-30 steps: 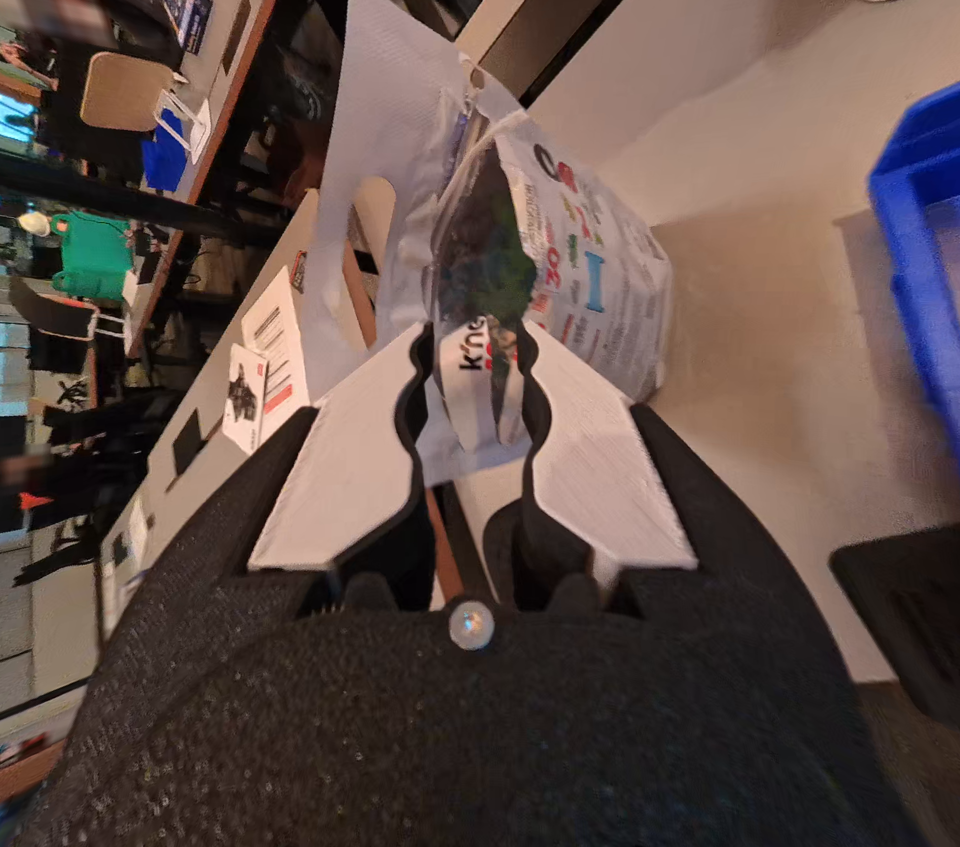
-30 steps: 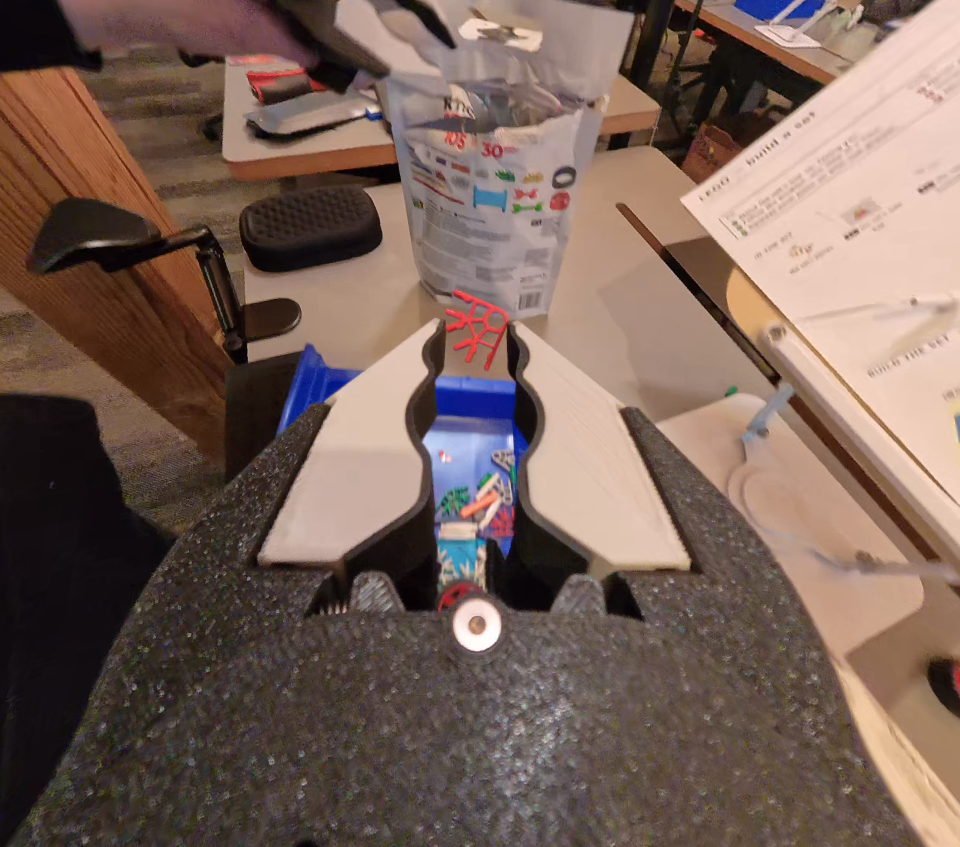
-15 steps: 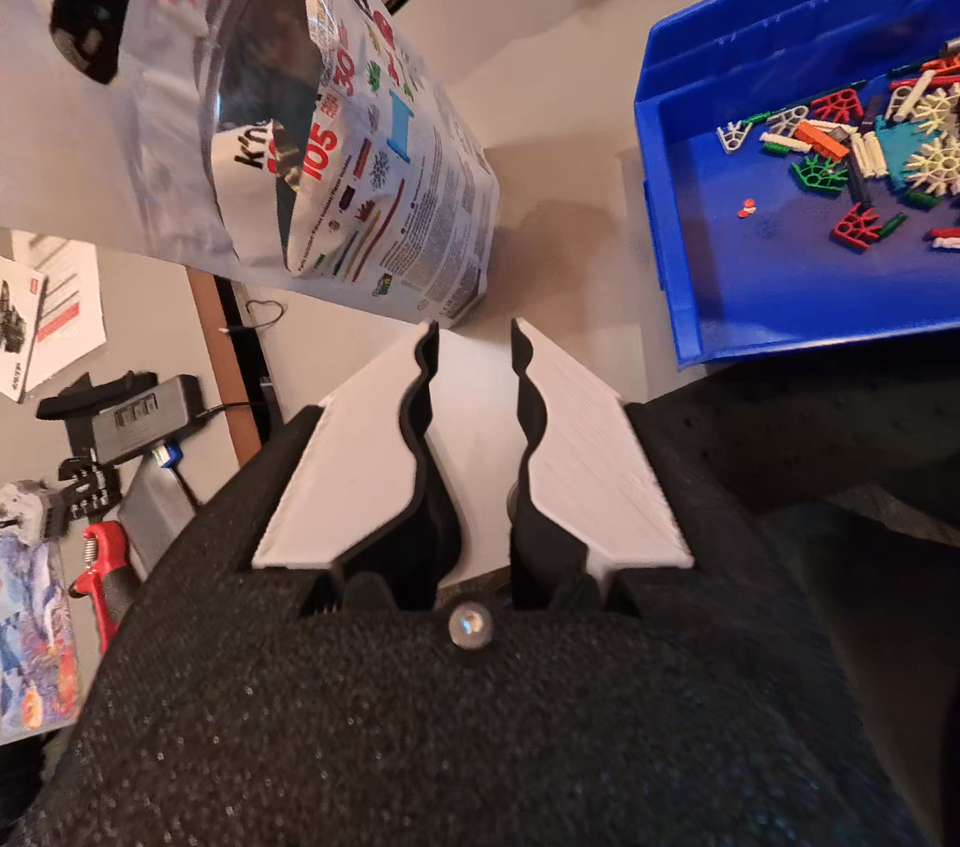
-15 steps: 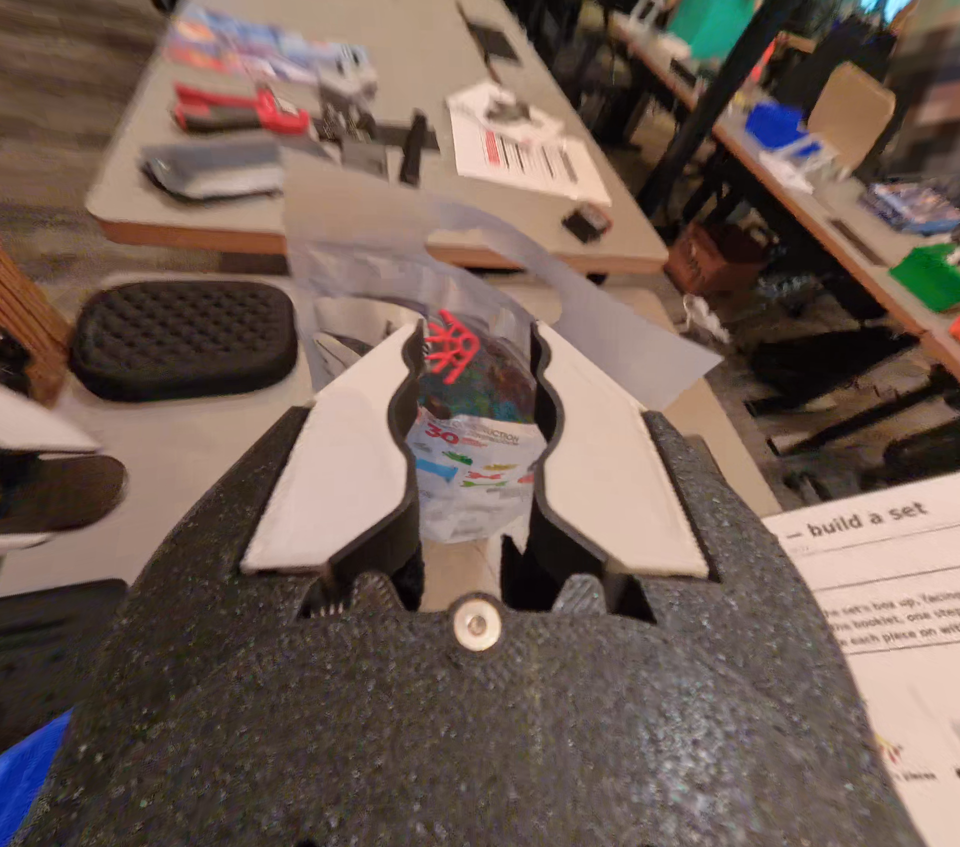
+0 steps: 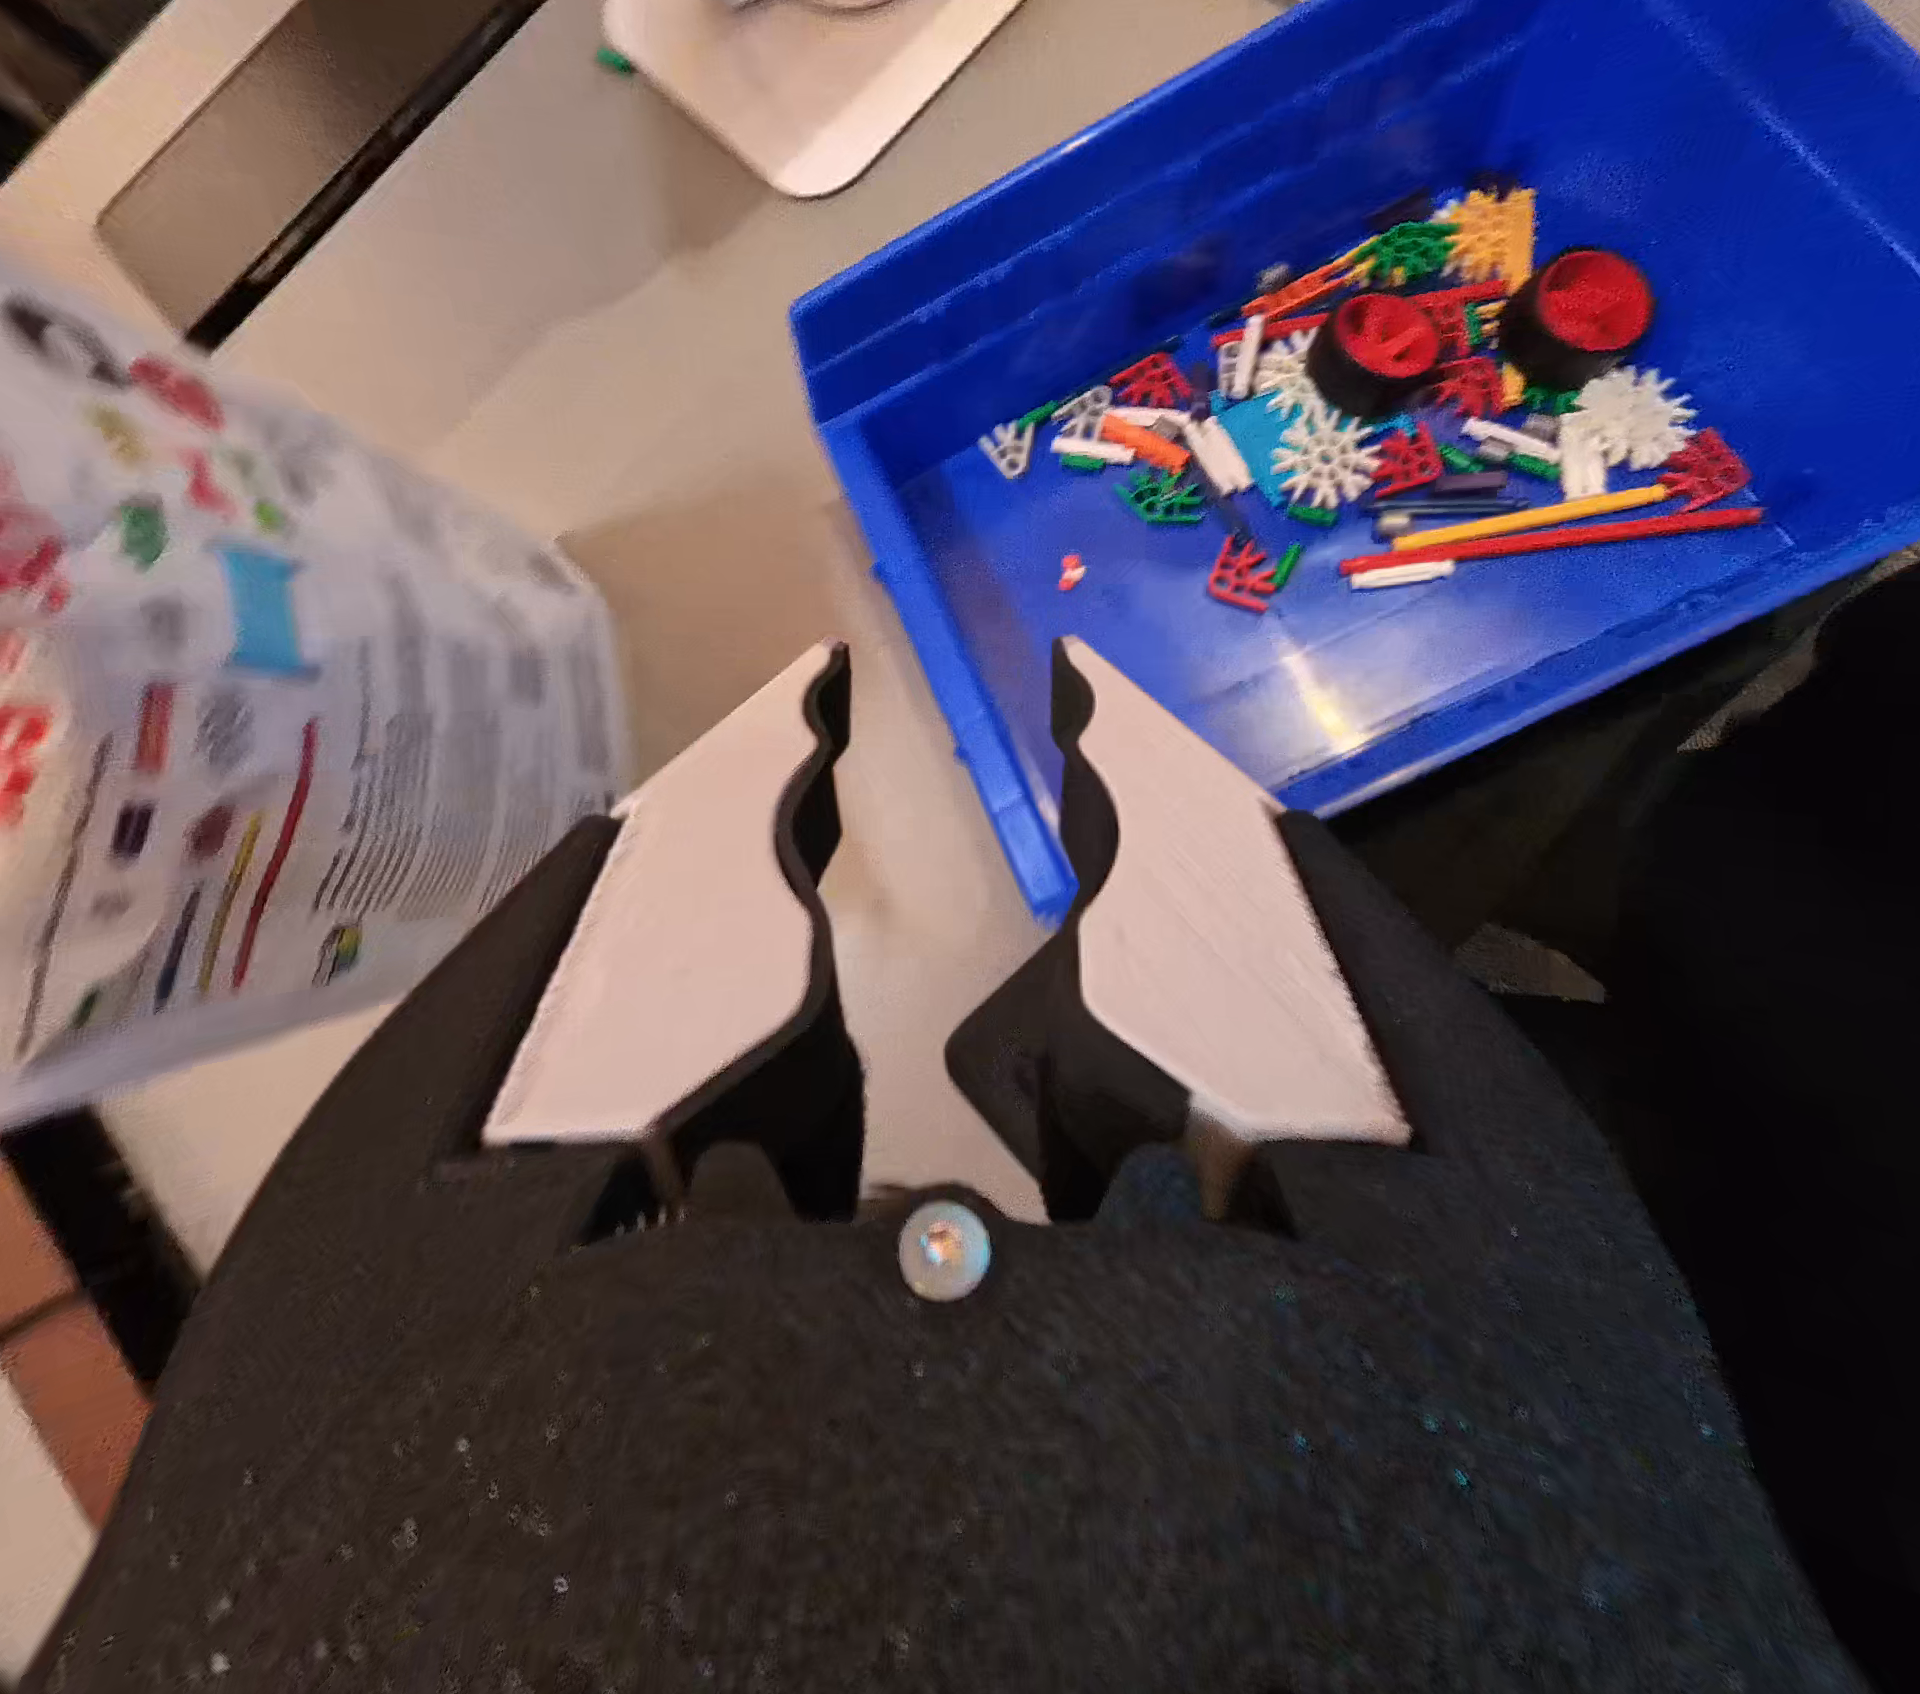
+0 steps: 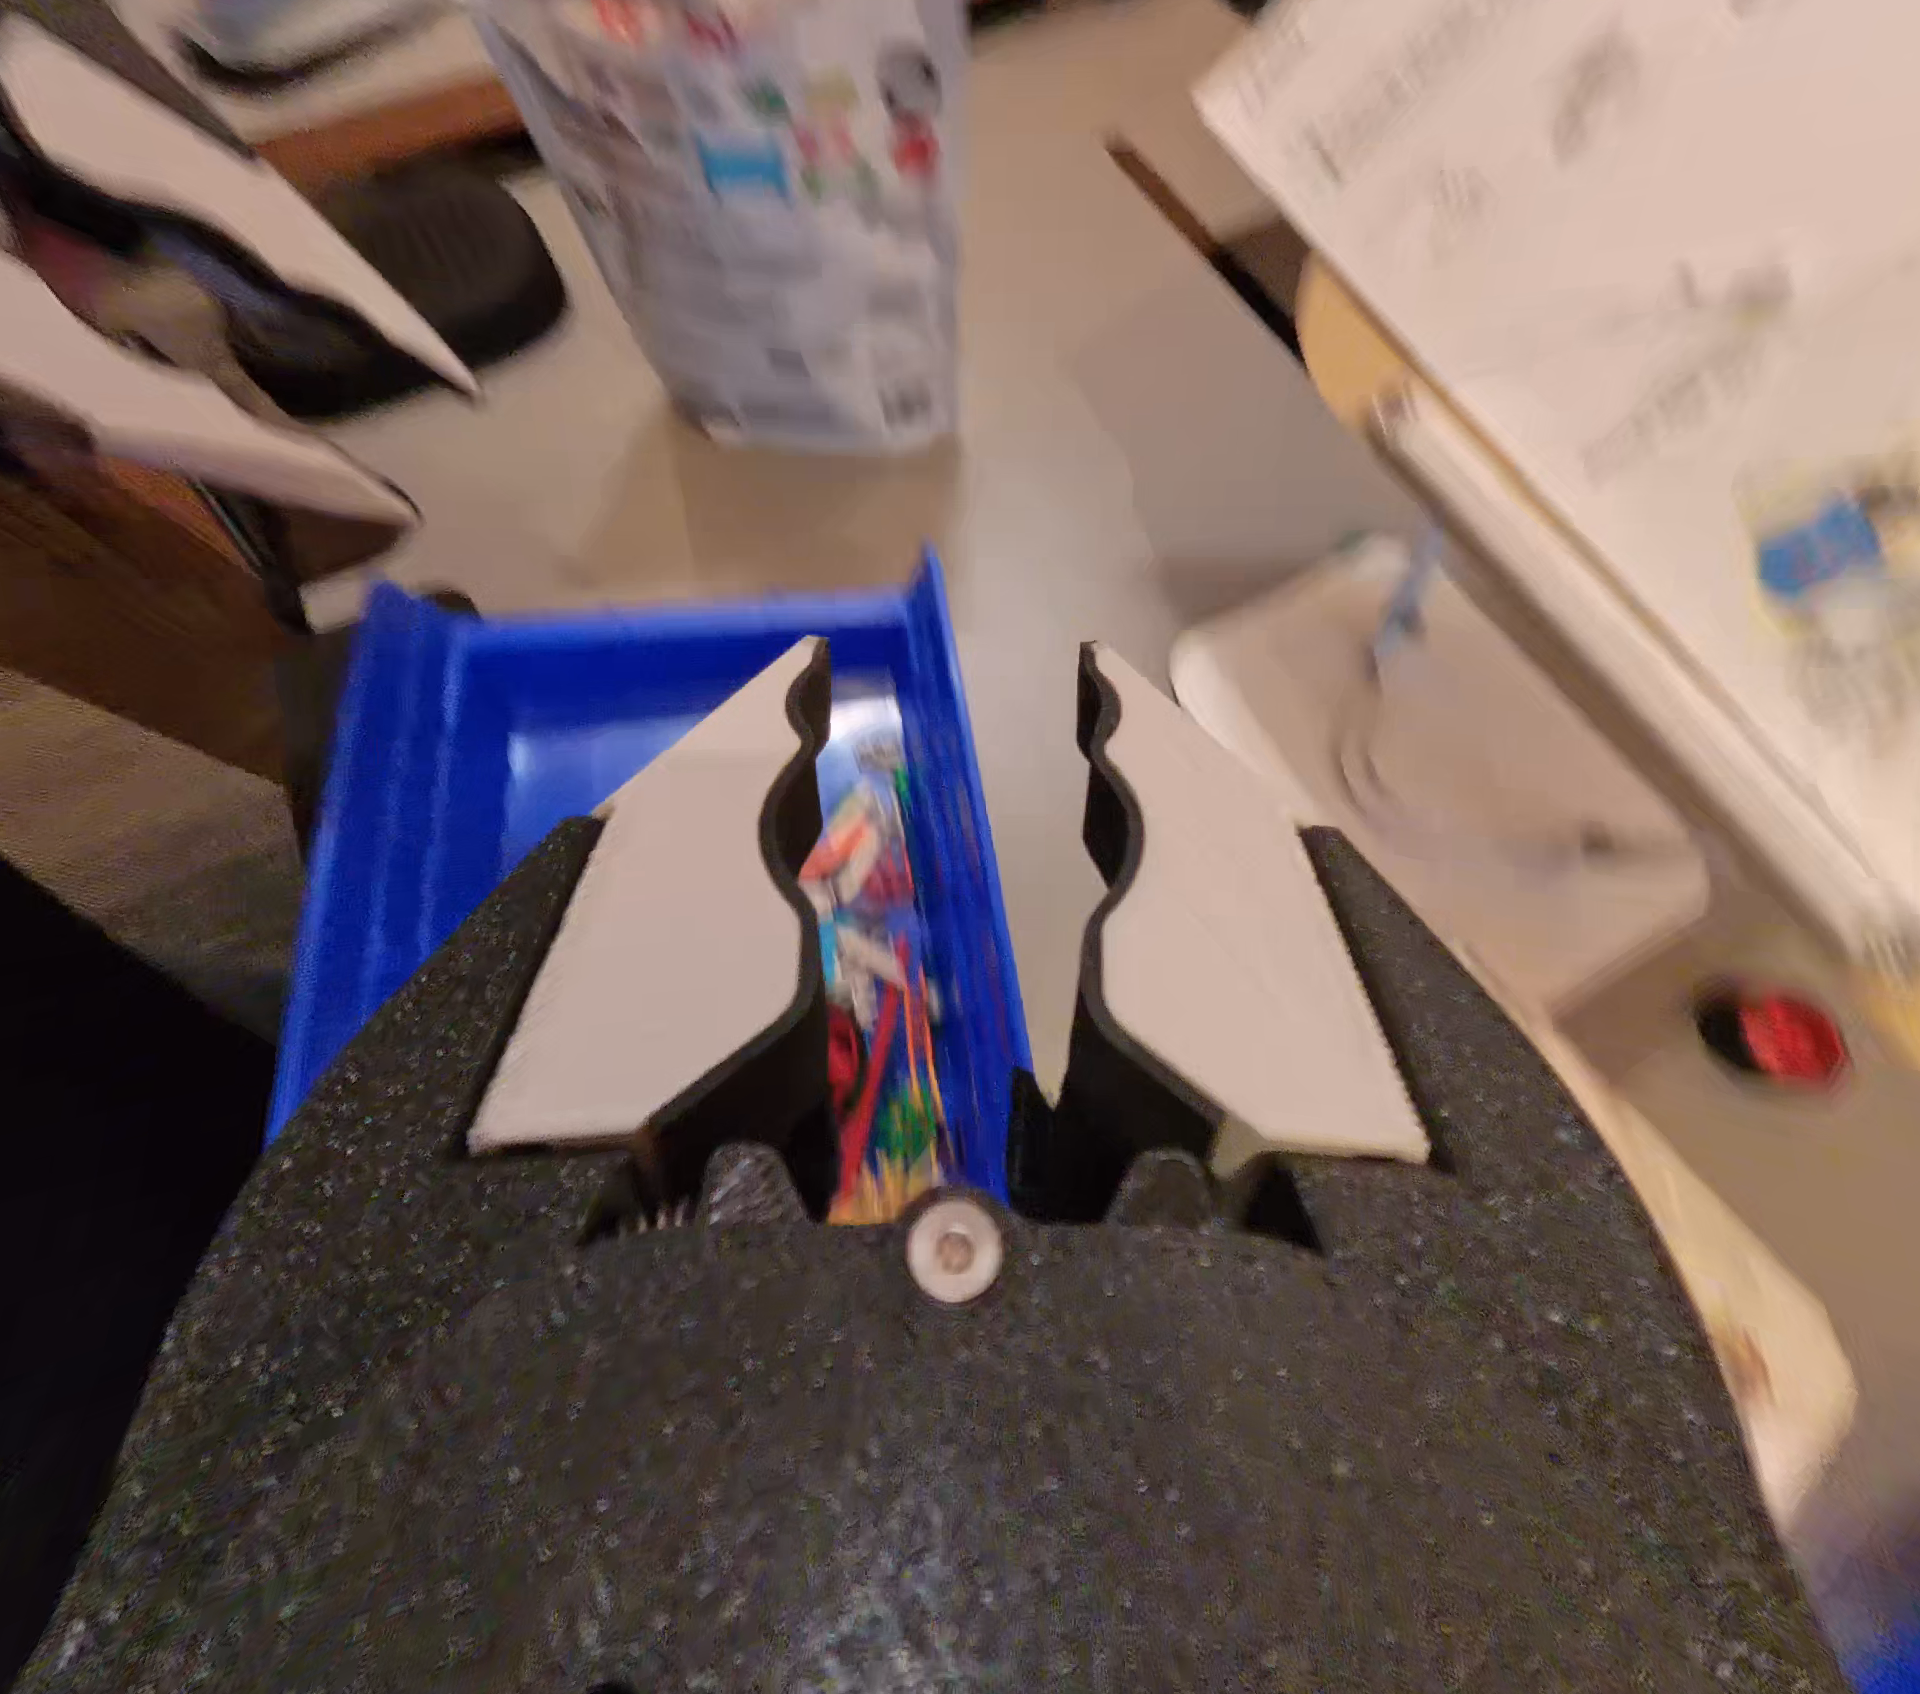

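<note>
My left gripper is open and empty. It hovers over the table beside the near corner of a blue bin. The bin holds several small plastic construction pieces and two black wheels with red hubs. A printed white pouch stands to its left, apart from the fingers. My right gripper is open and empty above the blue bin, with the pieces showing between its fingers. The pouch stands beyond the bin. The left gripper shows at the left, open.
A white stand base with a clear holder sits behind the bin. A stand with printed instruction sheets slopes at the right. A black wheel with a red hub lies under it. A black padded armrest is behind the left gripper. One gripper's finger ends stand about 20 cm off the other's. My left gripper is the nearer one to the pouch: about 15 cm, against 30 cm. Look for it in the left wrist view too.
The left gripper let go of the pouch's top and drew back toward the bin. The right gripper carried a red connector to the pouch mouth; it is now empty, wider open, over the bin.
</note>
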The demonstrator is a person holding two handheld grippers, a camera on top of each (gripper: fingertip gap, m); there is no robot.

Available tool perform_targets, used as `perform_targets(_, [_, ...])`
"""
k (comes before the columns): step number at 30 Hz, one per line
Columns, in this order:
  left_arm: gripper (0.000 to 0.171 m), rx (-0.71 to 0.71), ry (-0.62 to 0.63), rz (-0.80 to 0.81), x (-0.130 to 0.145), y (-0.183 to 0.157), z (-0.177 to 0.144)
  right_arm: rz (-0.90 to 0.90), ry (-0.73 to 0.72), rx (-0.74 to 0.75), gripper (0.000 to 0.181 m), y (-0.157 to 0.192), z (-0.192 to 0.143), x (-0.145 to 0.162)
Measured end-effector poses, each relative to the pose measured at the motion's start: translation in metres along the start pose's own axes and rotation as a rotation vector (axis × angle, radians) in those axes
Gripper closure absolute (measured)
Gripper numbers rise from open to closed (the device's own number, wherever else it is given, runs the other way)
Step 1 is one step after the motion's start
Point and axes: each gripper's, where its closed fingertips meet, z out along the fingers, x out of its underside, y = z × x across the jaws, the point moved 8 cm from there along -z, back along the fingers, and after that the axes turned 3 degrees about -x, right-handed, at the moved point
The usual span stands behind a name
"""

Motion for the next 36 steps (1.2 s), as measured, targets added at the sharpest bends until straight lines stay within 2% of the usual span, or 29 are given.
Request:
perform_targets(3, [0.13,0.173,0.006,0.07,-0.02,-0.025,0.022,0.124,0.043,0.084,0.139,-0.012,-0.056,0.064])
perform_targets(6, [0.119,0.404,0.017,0.179,-0.032,-0.061,0.035,0.271,0.223,0.14,0.134,-0.015,-0.09,0.138])
perform_targets(9, [0.11,0.535,0.074,0.249,-0.025,-0.084,0.041,0.337,0.311,0.157,0.134,-0.004,-0.099,0.194])
perform_targets(12, [0.11,0.575,0.147,0.326,-0.007,-0.095,0.048,0.357,0.386,0.126,0.137,0.009,-0.087,0.236])
perform_targets(14, [0.112,0.57,0.198,0.338,0.006,-0.097,0.056,0.322,0.379,0.096,0.142,0.016,-0.071,0.246])
perform_targets(19, [0.132,0.526,0.283,0.369,0.031,-0.102,0.072,0.142,0.397,0.006,0.15,0.019,-0.025,0.254])
perform_targets(23, [0.144,0.54,0.282,0.321,0.032,-0.104,0.071,0.043,0.43,-0.037,0.158,0.019,-0.006,0.259])
perform_targets(25, [0.156,0.532,0.288,0.337,0.034,-0.106,0.068,0.039,0.42,-0.04,0.165,0.017,-0.002,0.26])
perform_targets(29, [0.163,0.52,0.292,0.292,0.039,-0.103,0.065,0.039,0.427,-0.056,0.175,0.012,-0.002,0.26])
perform_targets(33, [0.163,0.514,0.304,0.305,0.043,-0.101,0.065,0.077,0.421,-0.08,0.178,0.008,-0.004,0.26])
perform_targets(36, [0.159,0.5,0.302,0.292,0.046,-0.099,0.064,0.125,0.352,-0.104,0.178,0.008,-0.011,0.25])
